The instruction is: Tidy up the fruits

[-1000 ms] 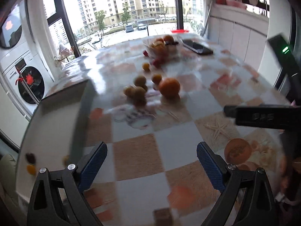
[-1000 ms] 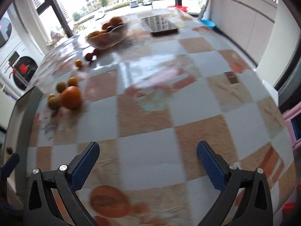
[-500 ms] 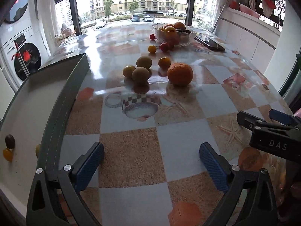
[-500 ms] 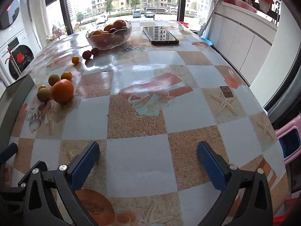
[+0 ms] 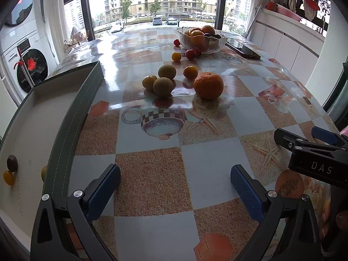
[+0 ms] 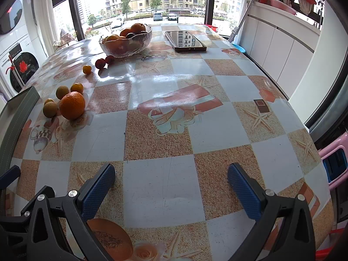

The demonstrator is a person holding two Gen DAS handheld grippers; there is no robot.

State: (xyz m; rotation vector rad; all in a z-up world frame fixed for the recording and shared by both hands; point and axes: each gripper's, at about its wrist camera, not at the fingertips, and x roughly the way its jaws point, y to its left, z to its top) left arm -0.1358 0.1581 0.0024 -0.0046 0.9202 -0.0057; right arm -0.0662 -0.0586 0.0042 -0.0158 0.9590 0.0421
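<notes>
A big orange lies mid-table beside three yellow-green round fruits and a small orange one. Farther back sit a tiny orange fruit, red cherry tomatoes and a glass bowl full of fruit. A grey tray at the left holds a dark fruit and a yellow one. My left gripper is open over bare tablecloth, well short of the fruit. My right gripper is open too, nothing between its fingers.
A black phone lies behind the bowl's right side. The right gripper's body shows at the right edge of the left wrist view. A washing machine stands left of the table, white cabinets to the right, and a pink stool.
Both views swung and settled from blur into a steady look at the table. The left gripper dropped a little and its jaws widened slightly. The fruit has not moved.
</notes>
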